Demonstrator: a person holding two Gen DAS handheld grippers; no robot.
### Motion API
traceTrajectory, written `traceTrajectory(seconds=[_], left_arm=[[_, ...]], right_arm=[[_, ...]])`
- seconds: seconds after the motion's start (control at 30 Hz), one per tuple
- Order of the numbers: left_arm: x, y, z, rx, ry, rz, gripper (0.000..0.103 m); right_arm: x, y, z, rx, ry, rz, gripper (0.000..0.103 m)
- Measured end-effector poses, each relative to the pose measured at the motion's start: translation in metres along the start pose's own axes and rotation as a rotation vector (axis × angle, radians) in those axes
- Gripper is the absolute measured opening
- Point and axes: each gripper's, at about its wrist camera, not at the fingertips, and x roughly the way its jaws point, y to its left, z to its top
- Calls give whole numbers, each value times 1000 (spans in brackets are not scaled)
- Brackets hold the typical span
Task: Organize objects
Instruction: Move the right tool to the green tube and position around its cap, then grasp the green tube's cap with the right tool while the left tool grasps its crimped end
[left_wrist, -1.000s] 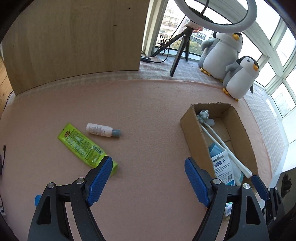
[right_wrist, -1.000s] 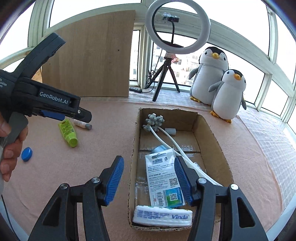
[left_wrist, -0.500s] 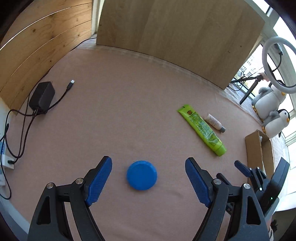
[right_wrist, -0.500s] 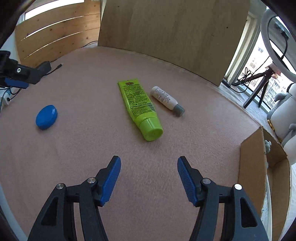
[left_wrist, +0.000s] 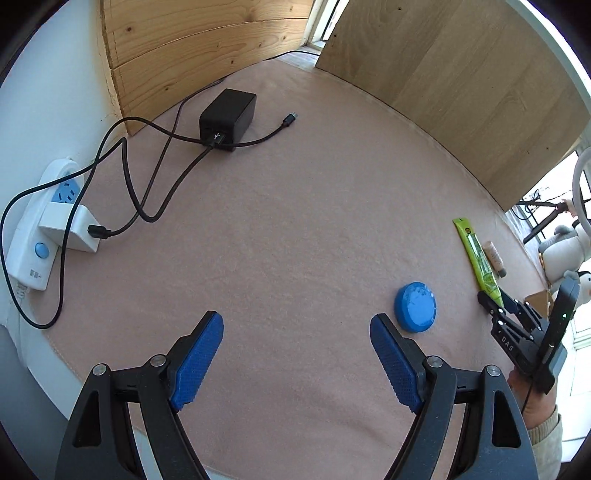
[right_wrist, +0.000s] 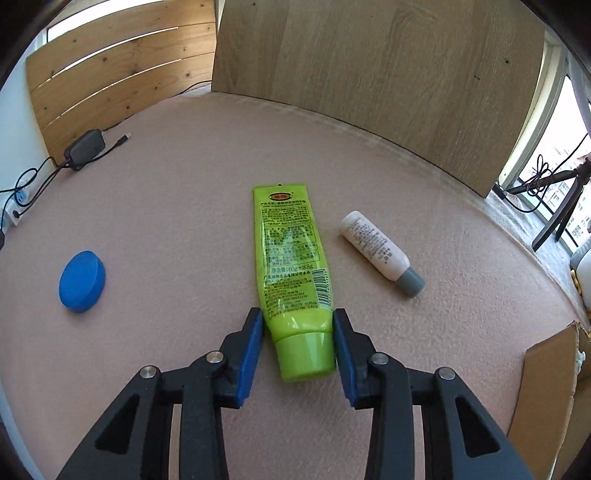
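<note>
Claws differ: the right claw (right_wrist: 297, 328) hugs the green tube (right_wrist: 290, 266) at its cap end, low in the frame. The left claw (left_wrist: 295, 354) gapes wide, empty, near the blue lid (left_wrist: 415, 307).

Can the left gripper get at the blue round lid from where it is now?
Probably yes. The left gripper is open, and the blue round lid lies flat on the pink mat just ahead of its right finger, outside the gap. Nothing sits between them; a small shift sideways should line it up.
</note>
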Motion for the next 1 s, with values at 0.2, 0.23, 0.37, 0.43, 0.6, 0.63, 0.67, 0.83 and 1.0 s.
traceTrajectory(seconds=[0.2, 0.23, 0.37, 0.43, 0.6, 0.63, 0.67, 0.83, 1.0], left_arm=[[9, -46, -11, 78, 50, -70, 85], [11, -57, -14, 95, 62, -83, 85], [24, -99, -32, 159, 121, -129, 85], [30, -124, -41, 199, 150, -152, 85], [47, -182, -67, 287, 219, -180, 85], [51, -192, -73, 303, 234, -177, 85], [55, -200, -78, 314, 248, -168, 85], [71, -215, -93, 319, 300, -116, 85], [80, -221, -92, 287, 334, -55, 85]], right_arm=[[-26, 32, -35, 16, -6, 21, 33], [-32, 37, -43, 25, -6, 19, 33], [-60, 58, -82, 76, -3, -5, 33], [-75, 68, -102, 104, -5, -20, 33], [-102, 88, -139, 161, -8, -77, 33], [-105, 91, -143, 171, -13, -88, 33], [-108, 93, -147, 180, -19, -97, 33], [-110, 91, -152, 235, -51, -97, 35], [-114, 79, -158, 249, -66, -13, 40]])
